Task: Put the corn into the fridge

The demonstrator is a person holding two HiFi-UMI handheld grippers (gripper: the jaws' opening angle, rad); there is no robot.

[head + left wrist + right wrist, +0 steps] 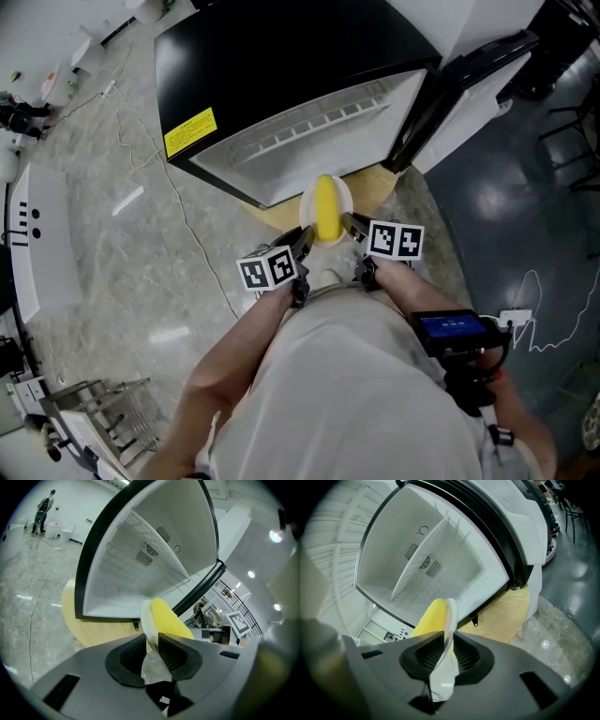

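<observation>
Both the left gripper (151, 644) and the right gripper (447, 646) pinch opposite edges of the plate (343, 195), probably to keep the corn (326, 214) level facing the open fridge (319, 131).

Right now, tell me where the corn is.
Head view centre: the corn lies on a white plate held by the left hand-held gripper and right hand-held gripper, before the open fridge.

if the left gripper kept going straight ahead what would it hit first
The left gripper, shut on the plate of corn, points into the open fridge; its white inner wall probably comes first, depth unclear.
</observation>
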